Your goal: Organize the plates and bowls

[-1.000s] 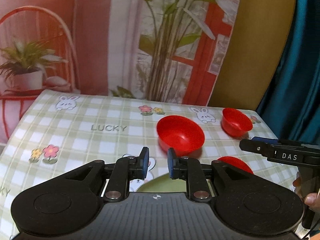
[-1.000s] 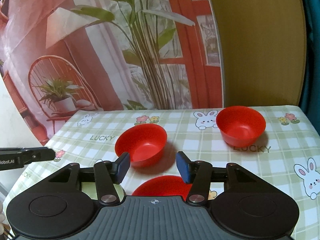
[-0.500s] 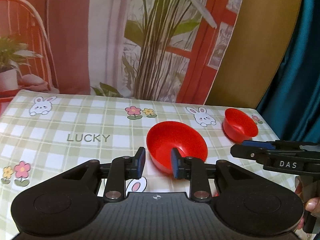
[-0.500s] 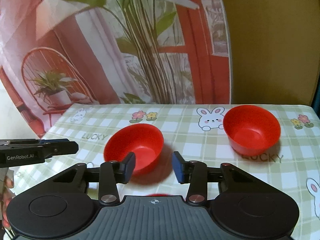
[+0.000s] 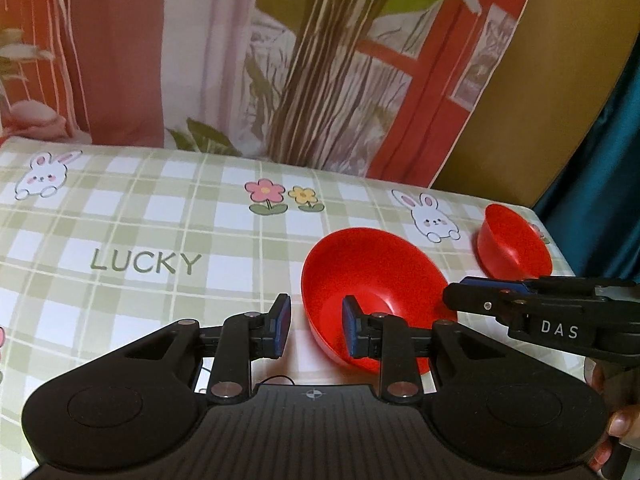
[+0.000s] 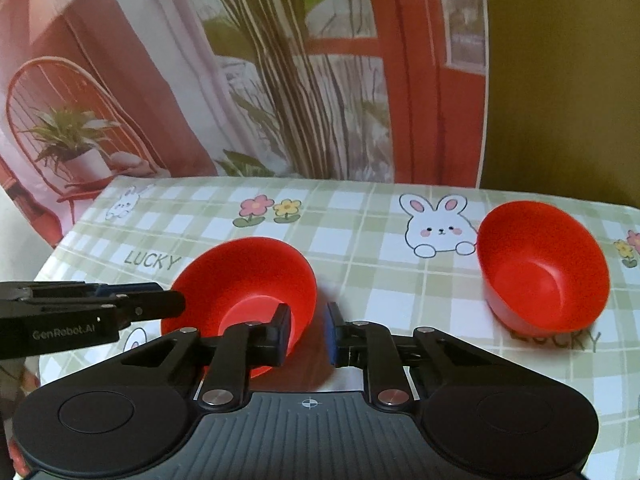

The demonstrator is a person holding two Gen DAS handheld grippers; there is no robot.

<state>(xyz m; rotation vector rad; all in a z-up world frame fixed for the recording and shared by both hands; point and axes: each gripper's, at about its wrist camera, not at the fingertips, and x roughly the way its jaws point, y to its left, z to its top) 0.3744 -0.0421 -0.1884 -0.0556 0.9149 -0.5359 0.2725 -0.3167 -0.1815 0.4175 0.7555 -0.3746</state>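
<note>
Both tongs are on one bowl! The near red bowl (image 5: 376, 280) sits on the checked worktop (image 5: 120, 220), at 3 o'clock from the "LUCKY" lettering in the left wrist view, and it's being straddled from either side.

Left tongs (image 5: 314, 330): one finger is down inside the bowl and the other is outside, so the 9 o'clock rim stands between them. The jaws have just opened a little and stand apart, with clear space either side of the wall. No squeeze here.

Right tongs (image 6: 308, 332): same story at the bowl's 3 o'clock rim, with the inner finger in the bowl and the outer one beside it. These jaws have just been closing and the gap is narrow. A strip of shadowed cloth shows between the outer pad and the wall, so they are not clamped.

The second red bowl (image 6: 544, 272) stands upright and well apart, at 2 o'clock from the first, beside a printed bunny near the worktop's far edge. At 4 o'clock in the left view, a person's hand (image 5: 612, 428) grips the right handle.
</note>
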